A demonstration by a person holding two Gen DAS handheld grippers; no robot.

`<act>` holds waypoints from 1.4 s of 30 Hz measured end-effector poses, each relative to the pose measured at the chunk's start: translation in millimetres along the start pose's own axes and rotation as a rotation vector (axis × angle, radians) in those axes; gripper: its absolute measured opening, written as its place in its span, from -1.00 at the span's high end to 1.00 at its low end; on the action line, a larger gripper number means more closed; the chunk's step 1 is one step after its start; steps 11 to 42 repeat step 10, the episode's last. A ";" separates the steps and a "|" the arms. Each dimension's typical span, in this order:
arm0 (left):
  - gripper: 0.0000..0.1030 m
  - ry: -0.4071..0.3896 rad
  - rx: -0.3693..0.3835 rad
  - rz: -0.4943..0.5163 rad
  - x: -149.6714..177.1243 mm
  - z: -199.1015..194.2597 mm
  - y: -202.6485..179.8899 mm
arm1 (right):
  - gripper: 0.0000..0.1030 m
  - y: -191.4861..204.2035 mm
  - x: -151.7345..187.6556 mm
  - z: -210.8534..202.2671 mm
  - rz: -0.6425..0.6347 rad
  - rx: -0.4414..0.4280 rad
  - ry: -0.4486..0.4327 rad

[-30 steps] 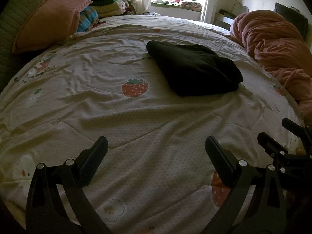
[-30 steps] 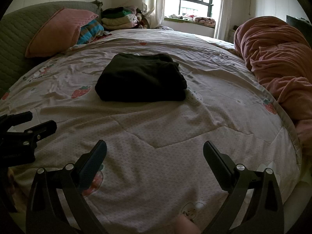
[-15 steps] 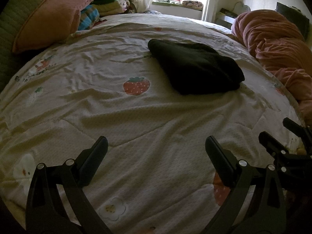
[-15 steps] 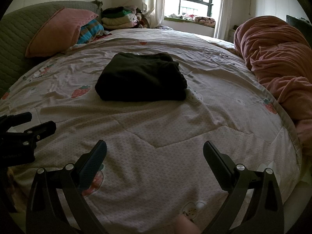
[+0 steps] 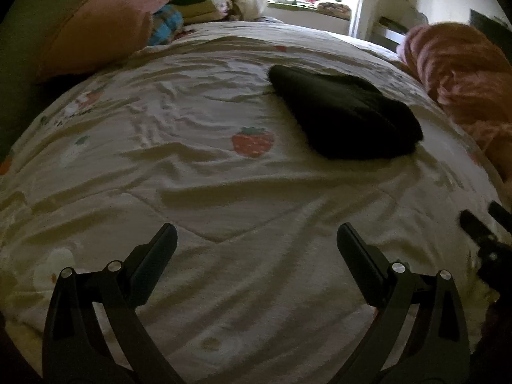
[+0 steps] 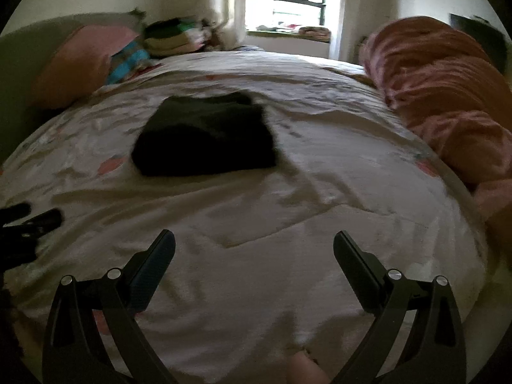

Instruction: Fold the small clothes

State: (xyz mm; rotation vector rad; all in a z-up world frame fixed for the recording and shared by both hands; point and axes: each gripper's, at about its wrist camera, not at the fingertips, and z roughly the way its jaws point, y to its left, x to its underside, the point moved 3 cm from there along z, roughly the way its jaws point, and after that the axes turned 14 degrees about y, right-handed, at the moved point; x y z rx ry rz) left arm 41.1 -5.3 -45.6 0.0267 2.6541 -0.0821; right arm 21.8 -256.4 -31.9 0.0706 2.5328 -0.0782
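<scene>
A black garment point(image 5: 344, 115) lies folded into a compact rectangle in the middle of the bed; the right wrist view shows the same garment point(image 6: 208, 136) left of centre. My left gripper point(image 5: 256, 240) hovers open over the near part of the quilt, well short of the garment, nothing between its fingers. My right gripper point(image 6: 254, 244) is likewise open and empty above the near quilt. Each gripper's tips show at the edge of the other's view: the right gripper point(image 5: 486, 227) at far right, the left gripper point(image 6: 32, 219) at far left.
The bed is covered by a white quilt point(image 5: 192, 176) printed with strawberries. A pink pillow point(image 5: 96, 28) and stacked clothes point(image 5: 195, 0) sit at the head, left. A bunched pink duvet point(image 6: 448, 96) lies along the right side. A window point(image 6: 284, 3) is behind.
Both views now tilt up and look blurred: both grippers are moving, lifting a little. The folded garment has not moved. Both grippers stay open.
</scene>
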 end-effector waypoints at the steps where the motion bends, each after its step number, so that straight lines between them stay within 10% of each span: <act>1: -0.82 0.002 0.002 -0.024 -3.6 -0.1 8.1 | -0.91 -12.5 -2.0 -2.4 0.040 0.021 -0.006; 5: -0.82 0.016 -0.014 -0.199 -31.5 2.9 81.1 | -0.91 -112.2 -3.4 -25.0 0.292 0.186 -0.063; 10: -0.82 0.020 -0.238 -0.369 -65.9 6.6 207.6 | -0.91 -282.5 48.4 -53.4 0.689 0.544 -0.044; 42: -0.82 0.020 -0.238 -0.369 -65.9 6.6 207.6 | -0.91 -282.5 48.4 -53.4 0.689 0.544 -0.044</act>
